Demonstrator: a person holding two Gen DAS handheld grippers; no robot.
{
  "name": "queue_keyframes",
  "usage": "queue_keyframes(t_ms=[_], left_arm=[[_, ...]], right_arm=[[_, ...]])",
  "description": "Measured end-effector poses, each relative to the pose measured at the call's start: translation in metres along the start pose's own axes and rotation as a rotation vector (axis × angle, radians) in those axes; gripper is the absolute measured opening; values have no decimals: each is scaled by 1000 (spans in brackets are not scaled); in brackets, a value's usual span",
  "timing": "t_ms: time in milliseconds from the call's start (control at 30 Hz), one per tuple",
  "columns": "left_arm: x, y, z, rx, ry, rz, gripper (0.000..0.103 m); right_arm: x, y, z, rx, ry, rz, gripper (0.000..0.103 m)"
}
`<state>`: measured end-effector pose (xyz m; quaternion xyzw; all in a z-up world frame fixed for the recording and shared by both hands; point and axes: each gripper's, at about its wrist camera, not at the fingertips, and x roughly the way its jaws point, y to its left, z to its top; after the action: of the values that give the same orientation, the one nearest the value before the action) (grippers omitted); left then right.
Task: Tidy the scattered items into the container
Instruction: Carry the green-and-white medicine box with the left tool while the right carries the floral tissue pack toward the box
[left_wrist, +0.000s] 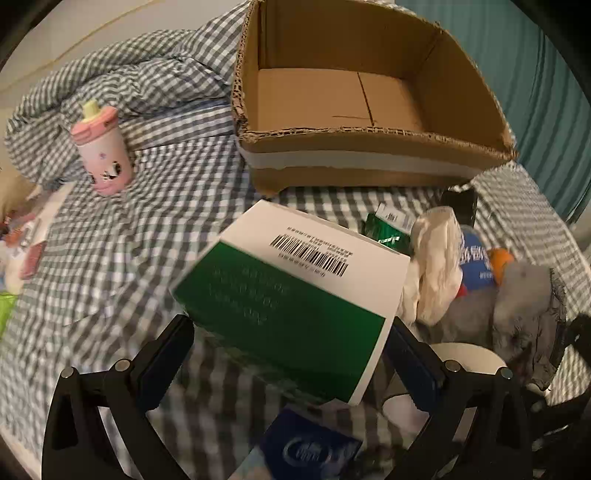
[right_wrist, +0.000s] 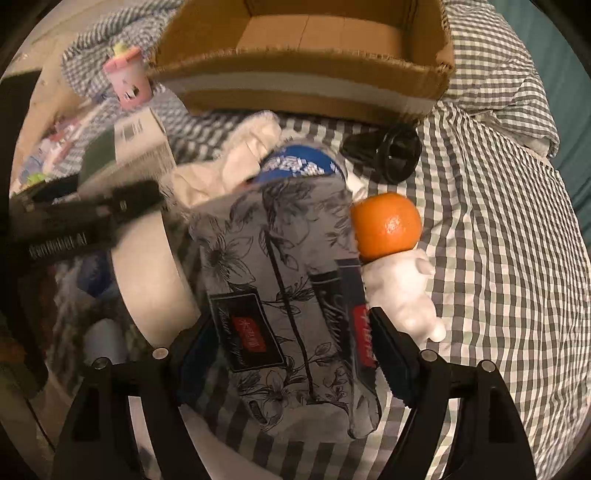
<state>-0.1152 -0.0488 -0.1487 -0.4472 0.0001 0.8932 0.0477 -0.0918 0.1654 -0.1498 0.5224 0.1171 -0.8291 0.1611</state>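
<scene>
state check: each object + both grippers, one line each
cardboard box: upright, open top, nothing inside where visible
green and white carton: between left gripper's fingers, tilted, lifted off the bedding
left gripper: shut on the carton
floral tissue pack: between right gripper's fingers
right gripper: shut on the pack
orange: loose on the bedding, against the pack
pink toy cup: tilted on the bedding

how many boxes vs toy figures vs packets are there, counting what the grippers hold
boxes: 2, cardboard box and green-and-white box
toy figures: 2, pink cup toy and orange-headed white figure
packets: 2, floral packet and green packet
total: 6
</scene>
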Motion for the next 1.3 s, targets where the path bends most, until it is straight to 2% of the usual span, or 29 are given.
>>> queue_keyframes(t_ms=[33,167,233,367,433,500,567,600,667,700,767,833,1000,1133,1300], left_arm=[[4,3,1,-15,5,-14,103],[16,14,4,-66,43,-76,102],[13,17,4,-83,43,-92,79],[-1,10,1,-46,28,-55,57],[-10,8,1,-36,18,-86,29],[-13,4,3,-23,31,-95,24],[-15,1,5,-13,34,-87,25],[-17,1,5,-17,26,-91,31],[-21,5,5,-57,23,-84,74],[-24,8,5,-96,33,-70,103],[-28,15,10,-184,46,-92,103],[-23,18,19,-249,105,-129,103],[1,22,40,-418,187,-40,103],[17,10,44,-497,224,-72,103],[27,0,51,-568,276,-41,103]], right_arm=[[2,0,0,0,4,-9,63],[0,-6,-2,16,7,-13,47],[-8,-12,-4,41,-8,-9,46],[-28,-16,-4,53,-52,-6,46],[-35,-16,0,54,-64,-6,46],[-41,-17,0,57,-77,-12,46],[-48,-18,-1,63,-88,-9,46],[-50,-19,-2,68,-91,-8,46],[-52,-21,-6,79,-89,-5,46],[-53,-23,-9,84,-90,-9,46],[-53,-27,-15,99,-87,-13,46],[-52,-26,-15,112,-88,-11,46],[-52,-29,-14,126,-95,-15,46],[-48,-34,-13,139,-93,-26,46],[-45,-37,-12,143,-91,-31,46]])
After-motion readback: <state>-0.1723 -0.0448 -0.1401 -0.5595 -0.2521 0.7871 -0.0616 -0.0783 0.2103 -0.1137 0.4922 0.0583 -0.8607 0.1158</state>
